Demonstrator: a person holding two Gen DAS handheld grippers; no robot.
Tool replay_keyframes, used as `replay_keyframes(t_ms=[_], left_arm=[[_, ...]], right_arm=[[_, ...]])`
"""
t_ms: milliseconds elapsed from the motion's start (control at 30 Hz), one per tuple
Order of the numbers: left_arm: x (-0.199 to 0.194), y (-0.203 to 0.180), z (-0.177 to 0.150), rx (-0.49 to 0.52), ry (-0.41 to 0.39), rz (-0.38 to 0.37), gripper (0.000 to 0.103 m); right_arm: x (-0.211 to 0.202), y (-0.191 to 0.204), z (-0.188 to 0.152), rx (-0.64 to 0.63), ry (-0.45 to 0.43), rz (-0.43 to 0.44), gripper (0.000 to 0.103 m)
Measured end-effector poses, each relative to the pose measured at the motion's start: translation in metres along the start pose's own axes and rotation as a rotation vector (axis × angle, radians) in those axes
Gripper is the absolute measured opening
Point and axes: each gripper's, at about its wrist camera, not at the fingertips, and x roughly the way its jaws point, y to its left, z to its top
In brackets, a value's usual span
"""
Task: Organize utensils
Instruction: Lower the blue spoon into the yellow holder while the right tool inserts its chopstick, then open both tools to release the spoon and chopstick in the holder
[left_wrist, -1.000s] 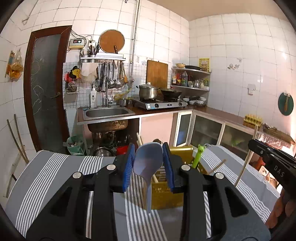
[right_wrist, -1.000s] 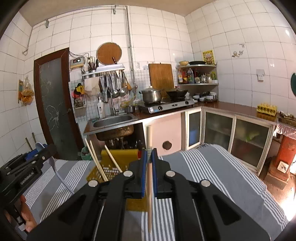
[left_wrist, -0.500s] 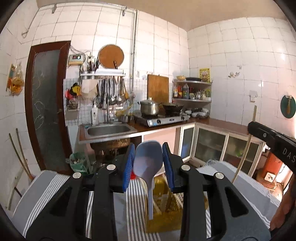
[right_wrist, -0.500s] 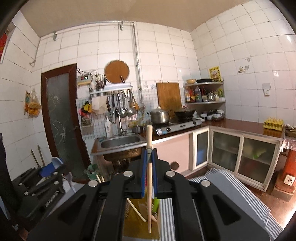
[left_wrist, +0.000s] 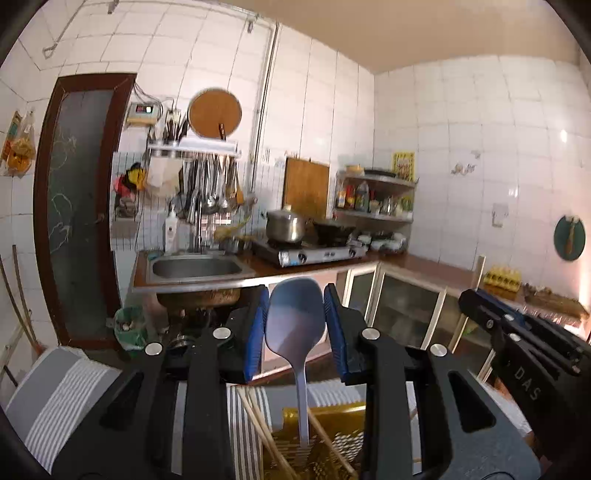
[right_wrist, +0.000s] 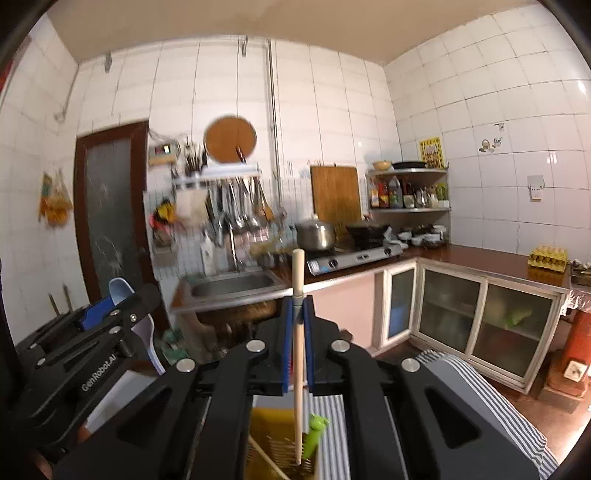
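Note:
My left gripper (left_wrist: 295, 332) is shut on a blue-grey spoon (left_wrist: 295, 325), bowl up, its handle reaching down into the yellow utensil basket (left_wrist: 325, 443). Wooden chopsticks (left_wrist: 258, 424) lean in that basket. My right gripper (right_wrist: 298, 350) is shut on a wooden chopstick (right_wrist: 298, 332) held upright, its lower end inside the yellow basket (right_wrist: 269, 435) beside a green utensil (right_wrist: 314, 432). The left gripper also shows at the left of the right wrist view (right_wrist: 107, 314), the right gripper at the right of the left wrist view (left_wrist: 524, 347).
The basket stands on a grey-and-white striped cloth (left_wrist: 66, 398) over a table. Beyond are a sink (left_wrist: 195, 267), a gas stove with a pot (left_wrist: 288, 225), a corner shelf (right_wrist: 410, 195), glass-door cabinets (right_wrist: 480, 317) and a dark door (left_wrist: 77, 206).
Both grippers have tilted upward and moved over the basket, so the table and basket have dropped to the bottom of both views. The spoon and chopstick stay gripped.

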Motion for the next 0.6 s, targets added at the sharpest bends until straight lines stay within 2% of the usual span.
replay_keyframes(t_ms=[167, 433, 467, 533, 567, 600], left_arm=[[0.034, 0.010, -0.046, -0.013, 0.115, 0.004, 0.030], [0.057, 0.029, -0.082, -0.016, 0.233, 0.026, 0.030], [0.056, 0.031, -0.082, -0.016, 0.242, 0.027, 0.037], [0.047, 0.035, -0.078, -0.027, 0.248, 0.015, 0.050], [0.042, 0.036, -0.075, -0.028, 0.240, 0.024, 0.061], [0.032, 0.038, -0.071, -0.024, 0.219, 0.052, 0.066]], right_arm=[[0.027, -0.008, -0.032, -0.015, 0.079, -0.011, 0.006], [0.057, -0.017, -0.066, -0.022, 0.241, -0.014, 0.007], [0.059, -0.018, -0.069, -0.031, 0.262, -0.018, 0.007], [0.059, -0.020, -0.073, -0.041, 0.287, -0.024, 0.022], [0.055, -0.022, -0.073, -0.040, 0.287, -0.028, 0.045], [0.050, -0.025, -0.071, -0.032, 0.277, -0.035, 0.054]])
